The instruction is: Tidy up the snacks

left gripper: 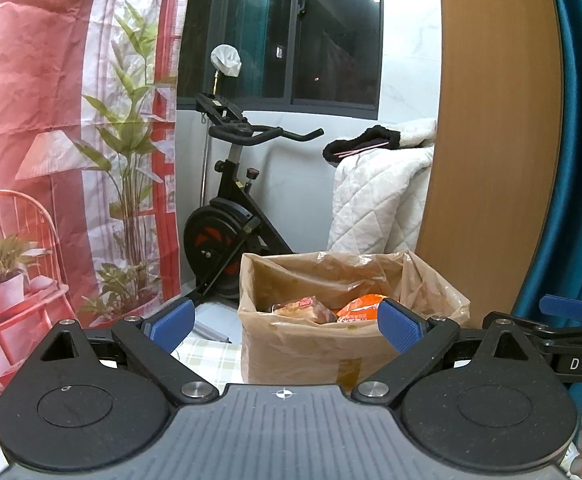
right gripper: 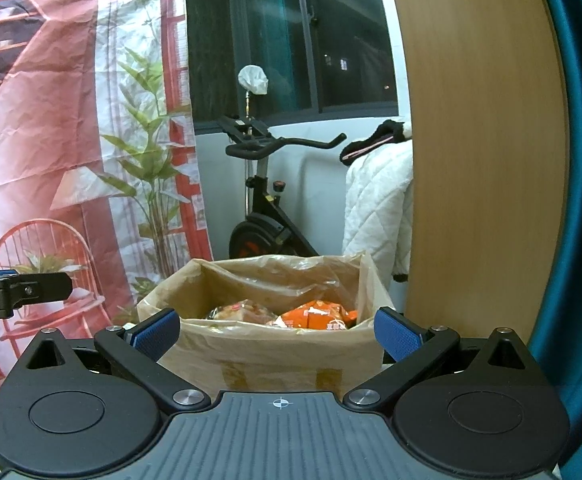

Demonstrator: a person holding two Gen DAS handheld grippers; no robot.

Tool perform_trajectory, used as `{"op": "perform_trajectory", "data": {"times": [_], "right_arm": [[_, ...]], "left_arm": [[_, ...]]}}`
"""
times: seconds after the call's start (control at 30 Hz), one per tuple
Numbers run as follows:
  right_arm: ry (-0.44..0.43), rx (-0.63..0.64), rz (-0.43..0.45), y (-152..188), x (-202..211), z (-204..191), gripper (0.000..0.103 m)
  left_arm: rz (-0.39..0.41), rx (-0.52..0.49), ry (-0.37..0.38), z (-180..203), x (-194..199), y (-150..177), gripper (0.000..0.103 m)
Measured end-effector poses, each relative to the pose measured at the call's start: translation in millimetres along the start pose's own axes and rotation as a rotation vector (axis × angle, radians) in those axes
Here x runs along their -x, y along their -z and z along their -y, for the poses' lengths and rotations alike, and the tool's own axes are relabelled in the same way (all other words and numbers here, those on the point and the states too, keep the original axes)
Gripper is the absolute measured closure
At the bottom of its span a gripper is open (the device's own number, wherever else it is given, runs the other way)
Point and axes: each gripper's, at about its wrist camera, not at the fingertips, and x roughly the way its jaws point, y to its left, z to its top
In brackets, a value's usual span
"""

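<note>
Both wrist views face a cardboard box lined with a plastic bag, standing on a checked tablecloth near the surface's far edge. Two snack packs lie low inside the box: a clear-wrapped pastry pack toward its left wall and an orange snack pack toward its right wall. The left gripper and right gripper are each spread wide and hold nothing; both hang short of the box's near rim. Any snacks on the surface outside the box are hidden, so the step is probably a reach into the box. To do it well, enter from above the rim, clear of the loose liner, and close on one pack only.
</note>
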Motion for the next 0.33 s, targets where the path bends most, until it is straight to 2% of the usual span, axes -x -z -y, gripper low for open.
{"op": "perform_trajectory", "data": {"times": [0.33], "right_arm": [[-0.001,0.003,-0.001,1.5,0.3,0.9,0.001]], "left_arm": [[-0.004,0.016,0.004,-0.9,0.7,0.9,0.004]]}}
